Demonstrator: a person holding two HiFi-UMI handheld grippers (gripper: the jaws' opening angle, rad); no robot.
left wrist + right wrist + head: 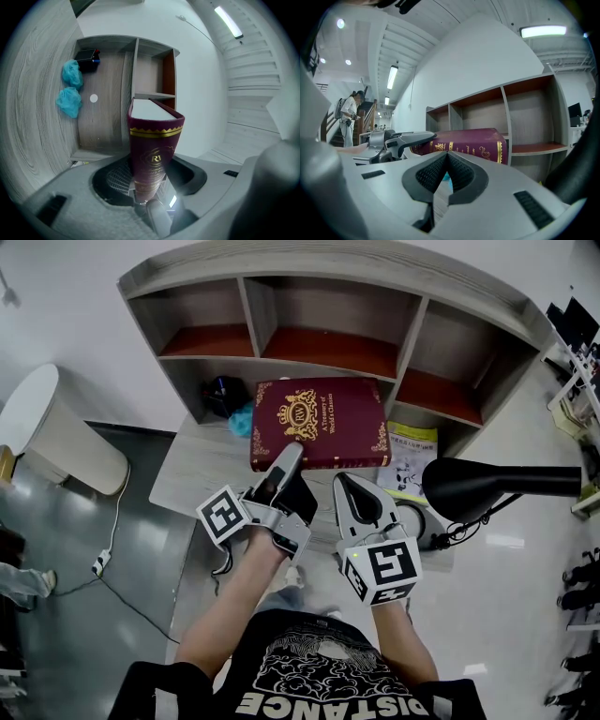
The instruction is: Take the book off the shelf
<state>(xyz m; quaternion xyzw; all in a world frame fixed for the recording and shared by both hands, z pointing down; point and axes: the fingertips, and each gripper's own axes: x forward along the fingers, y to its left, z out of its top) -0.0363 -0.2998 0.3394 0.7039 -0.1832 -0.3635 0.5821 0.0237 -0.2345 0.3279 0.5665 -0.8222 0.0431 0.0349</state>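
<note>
though gripped, book corner hidden

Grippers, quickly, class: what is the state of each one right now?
Left gripper: closed on the edge of the maroon book.
Right gripper: closed, holding nothing.

The dark red book has gold print on its cover: at 3 o'clock of the crest, a slanted line that seems to read "A Treasury of World's Classics". Inside the crest stand two letters, the first an "R"; the second I cannot tell. The person's black shirt, at 6 o'clock in the head view, shows "DISTANCE" in white, upside down. The print on the booklet is too small to read
</note>
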